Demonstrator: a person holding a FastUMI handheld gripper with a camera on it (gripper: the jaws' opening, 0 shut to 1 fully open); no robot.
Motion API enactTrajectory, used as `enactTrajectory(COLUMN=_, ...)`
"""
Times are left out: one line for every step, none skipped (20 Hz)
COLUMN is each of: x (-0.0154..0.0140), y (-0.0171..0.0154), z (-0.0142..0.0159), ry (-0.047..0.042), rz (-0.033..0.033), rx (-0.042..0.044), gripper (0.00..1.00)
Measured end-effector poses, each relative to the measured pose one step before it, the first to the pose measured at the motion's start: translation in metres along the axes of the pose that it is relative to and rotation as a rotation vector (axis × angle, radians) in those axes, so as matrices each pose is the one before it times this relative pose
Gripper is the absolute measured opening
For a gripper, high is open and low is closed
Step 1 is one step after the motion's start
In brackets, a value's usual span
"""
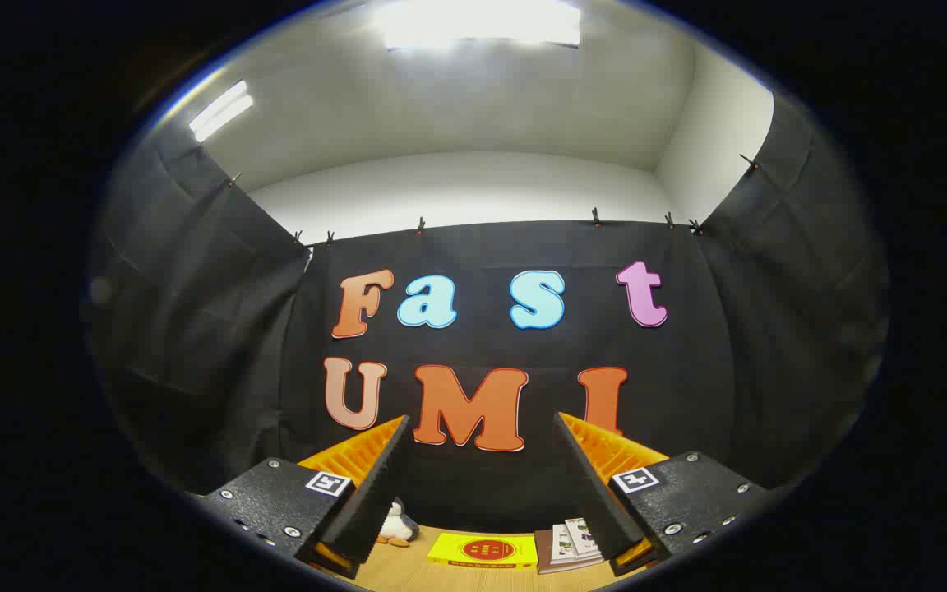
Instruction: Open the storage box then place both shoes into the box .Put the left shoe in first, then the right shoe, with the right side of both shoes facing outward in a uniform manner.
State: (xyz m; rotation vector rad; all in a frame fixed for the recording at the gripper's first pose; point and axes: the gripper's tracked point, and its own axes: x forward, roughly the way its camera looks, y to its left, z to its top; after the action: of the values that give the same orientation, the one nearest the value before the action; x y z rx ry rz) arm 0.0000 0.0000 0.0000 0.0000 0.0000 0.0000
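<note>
Table (408, 571): wooden top, low between the gripper's fingers and beyond them.
Penguin toy (396, 526): small plush, on the table just past the left finger.
Yellow box (483, 551): flat, with a red round mark, lying between the fingers.
Booklets (572, 544): small stack, just beside the right finger.

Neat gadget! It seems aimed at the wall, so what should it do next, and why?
Probably tilt down toward the table. The gripper is open on nothing, pointed at the black cloth, with just a yellow book, booklets and a small plush toy below.
</note>
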Motion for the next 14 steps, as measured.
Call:
enactTrajectory(x=0.00092, y=0.00186, z=0.00030, ry=0.00136, rz=0.00444, rx=-0.00093, gripper=0.99)
enactTrajectory(x=0.00032, y=0.00012, z=0.00026, ry=-0.00039, rz=0.00227, rx=-0.00185, gripper=0.99)
enactTrajectory(x=0.00037, y=0.00013, z=0.00087, ry=-0.00039, rz=0.00053, rx=-0.00115, gripper=0.99)
enactTrajectory(x=0.00090, y=0.00060, z=0.00053, ry=0.00026, rz=-0.00012, rx=0.00140, gripper=0.99)
enactTrajectory(x=0.00072, y=0.00049, z=-0.00049, ry=0.00031, rz=0.00160, rx=0.00192, gripper=0.99)
enactTrajectory(x=0.00022, y=0.00005, z=-0.00061, ry=0.00177, rz=-0.00042, rx=0.00243, gripper=0.99)
enactTrajectory(x=0.00024, y=0.00051, z=0.00013, ry=-0.00098, rz=0.00064, rx=-0.00058, gripper=1.00)
enactTrajectory(x=-0.00067, y=-0.00127, z=0.00105, ry=-0.00026, rz=-0.00212, rx=-0.00126, gripper=1.00)
enactTrajectory(x=0.00023, y=-0.00053, z=-0.00020, ry=-0.00121, rz=-0.00074, rx=-0.00146, gripper=1.00)
enactTrajectory(x=-0.00067, y=-0.00049, z=0.00145, ry=-0.00176, rz=-0.00179, rx=0.00013, gripper=0.99)
enactTrajectory(x=-0.00032, y=-0.00100, z=-0.00041, ry=0.00011, rz=-0.00299, rx=0.00078, gripper=1.00)
enactTrajectory(x=0.00031, y=-0.00071, z=0.00024, ry=-0.00070, rz=-0.00423, rx=0.00068, gripper=0.99)
enactTrajectory(x=-0.00060, y=-0.00087, z=0.00093, ry=-0.00172, rz=-0.00213, rx=-0.00043, gripper=1.00)
enactTrajectory(x=-0.00031, y=0.00036, z=0.00013, ry=-0.00020, rz=0.00007, rx=-0.00207, gripper=1.00)
